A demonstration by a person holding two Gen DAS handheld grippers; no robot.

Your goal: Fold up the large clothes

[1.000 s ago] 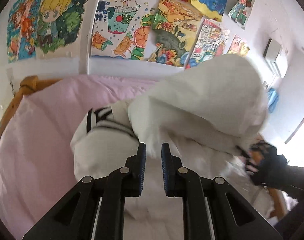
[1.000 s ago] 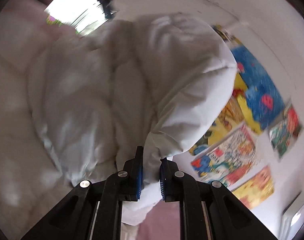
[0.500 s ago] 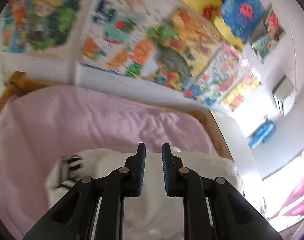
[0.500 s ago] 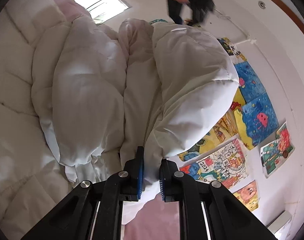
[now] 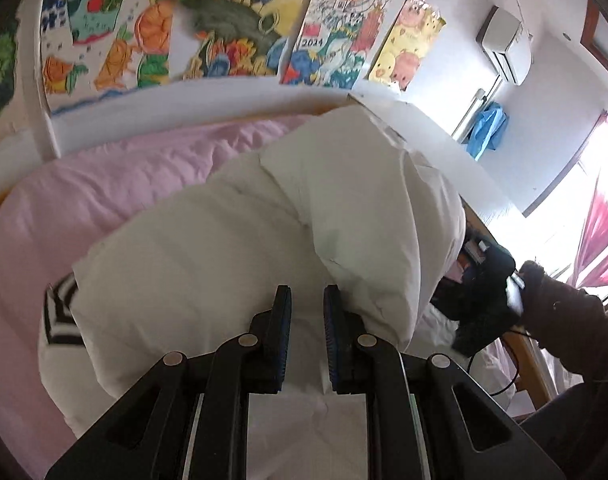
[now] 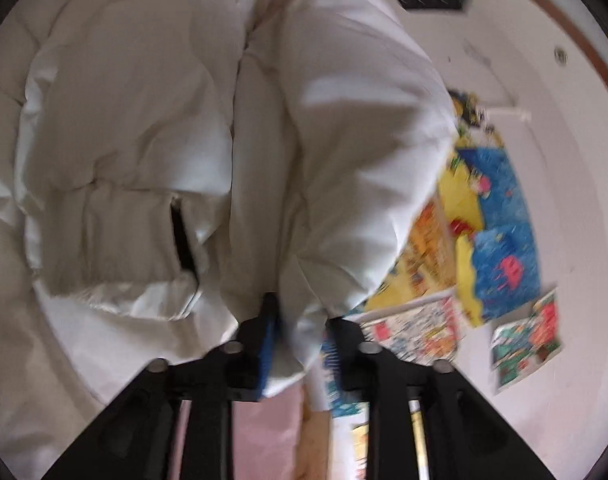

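A bulky white puffer jacket [image 5: 263,248] lies bunched on a pink bedsheet [image 5: 83,200]; its striped black-and-white cuff [image 5: 57,316] shows at the left. My left gripper [image 5: 307,300] hovers just over the jacket, its jaws a narrow gap apart with white fabric behind them, nothing pinched. In the right wrist view the jacket [image 6: 183,120] fills the frame, with a dark pocket slit [image 6: 181,240]. My right gripper [image 6: 299,320] has its jaws parted, and a fold of the jacket hangs between them. The right gripper also appears at the right of the left wrist view [image 5: 484,296].
A wall of colourful drawings [image 5: 207,32] rises behind the bed, and also shows in the right wrist view [image 6: 496,248]. A wooden bed frame [image 5: 532,356] edges the right side. An air conditioner [image 5: 504,48], blue cloth [image 5: 488,128] and pink curtain [image 5: 596,240] are at the far right.
The right gripper's jaws have opened from their pinch on the jacket fold. The left gripper, lifted away half a second ago, has come back down over the jacket. The raised jacket part has dropped.
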